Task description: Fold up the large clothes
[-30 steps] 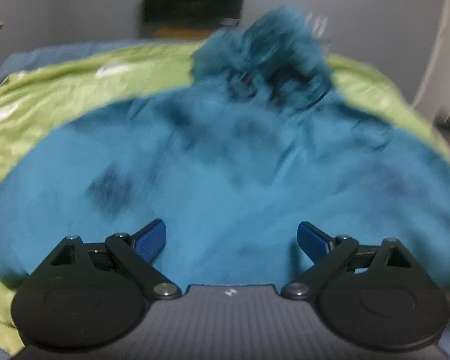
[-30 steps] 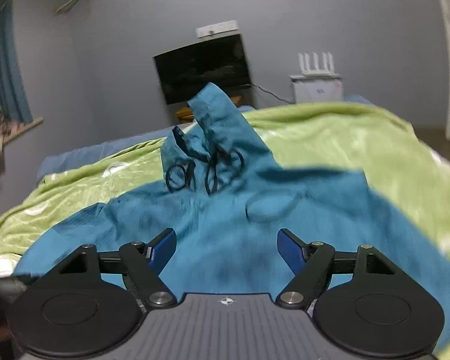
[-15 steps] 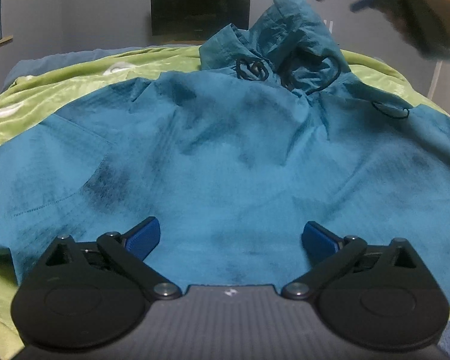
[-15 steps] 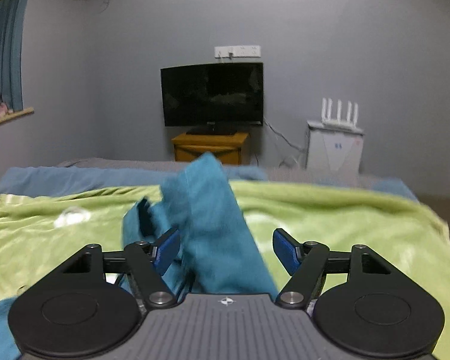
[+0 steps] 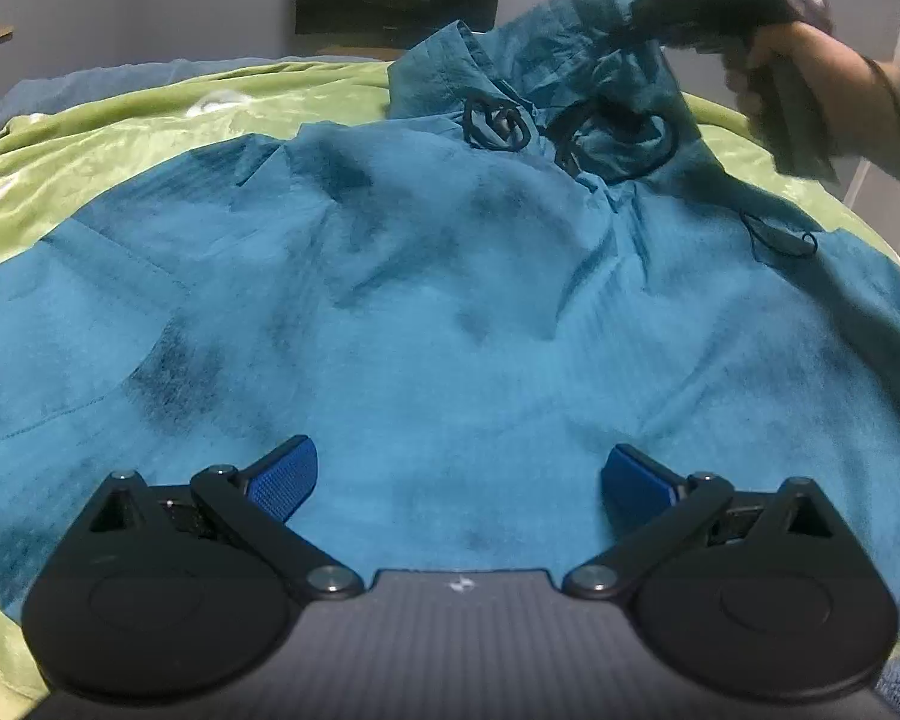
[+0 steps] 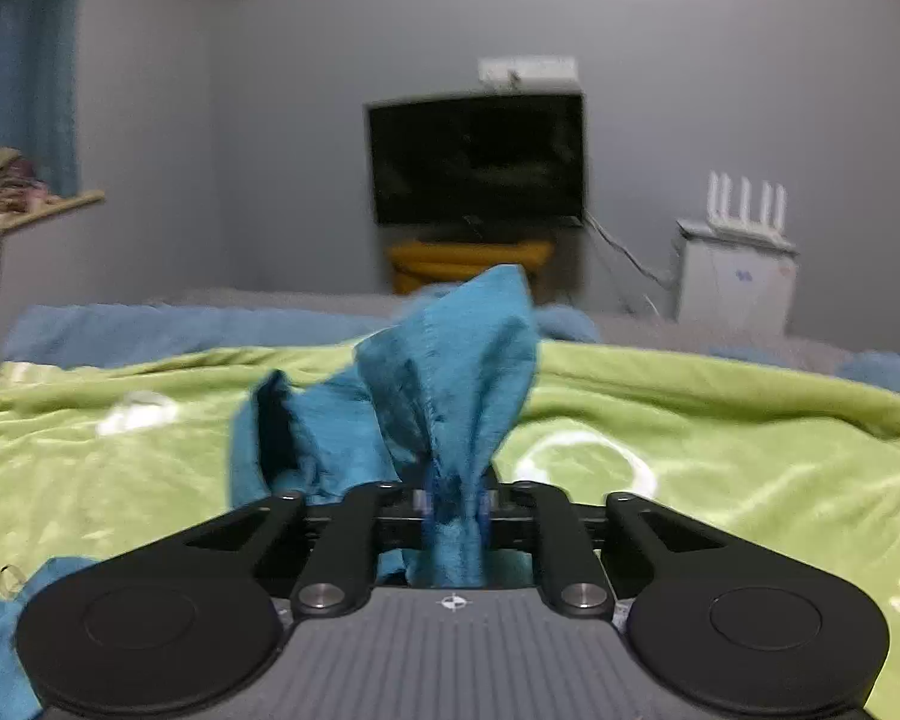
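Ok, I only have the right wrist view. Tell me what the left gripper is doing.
Observer: The left gripper hangs wide open above the teal hooded jacket, nothing between its pads.
Operator: Describe how the jacket lies.
Observer: Its body is spread over the green blanket, hood at the far end, pulled up.
Operator: Say what is lifting the hood.
Observer: The right gripper; its jaws have just closed on the hood's top, and from the left wrist view a hand holds it there.
Operator: Report any loose cords.
Observer: Black drawcords lie looped at the hood's base.

Black tongs [image 5: 459, 477], ribbed blue pads [image 5: 285, 474]
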A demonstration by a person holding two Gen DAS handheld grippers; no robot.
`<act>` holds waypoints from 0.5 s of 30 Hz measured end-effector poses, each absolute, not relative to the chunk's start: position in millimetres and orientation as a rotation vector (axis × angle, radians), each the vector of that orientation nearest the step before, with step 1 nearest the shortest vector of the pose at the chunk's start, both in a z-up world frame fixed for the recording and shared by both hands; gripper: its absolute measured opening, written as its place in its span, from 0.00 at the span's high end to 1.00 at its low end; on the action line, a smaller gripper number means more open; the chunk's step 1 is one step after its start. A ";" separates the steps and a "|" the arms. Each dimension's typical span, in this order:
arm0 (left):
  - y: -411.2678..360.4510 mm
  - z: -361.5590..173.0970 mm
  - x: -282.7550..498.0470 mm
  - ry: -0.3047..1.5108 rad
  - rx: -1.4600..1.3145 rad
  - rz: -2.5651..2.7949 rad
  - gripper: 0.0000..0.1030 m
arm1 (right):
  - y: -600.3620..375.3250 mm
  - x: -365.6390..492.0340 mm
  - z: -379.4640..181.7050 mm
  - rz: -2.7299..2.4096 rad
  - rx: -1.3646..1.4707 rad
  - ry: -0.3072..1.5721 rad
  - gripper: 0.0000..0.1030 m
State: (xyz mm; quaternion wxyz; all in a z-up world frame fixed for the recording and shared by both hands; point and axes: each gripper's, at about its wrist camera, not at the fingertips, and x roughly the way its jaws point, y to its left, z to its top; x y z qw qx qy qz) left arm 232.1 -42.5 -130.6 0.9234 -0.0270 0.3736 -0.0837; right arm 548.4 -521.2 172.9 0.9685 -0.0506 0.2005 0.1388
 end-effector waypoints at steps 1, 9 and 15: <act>-42.4 -131.0 231.6 0.765 -0.053 -0.173 0.00 | -522.2 537.9 175.3 0.282 -0.096 0.384 0.92; -33.2 -121.4 218.1 0.739 -0.049 -0.169 0.00 | -547.6 405.1 203.8 0.303 -0.091 0.227 0.93; -11.6 -94.1 191.1 0.692 -0.125 -0.163 0.00 | -579.0 308.2 188.6 0.241 -0.072 0.219 0.93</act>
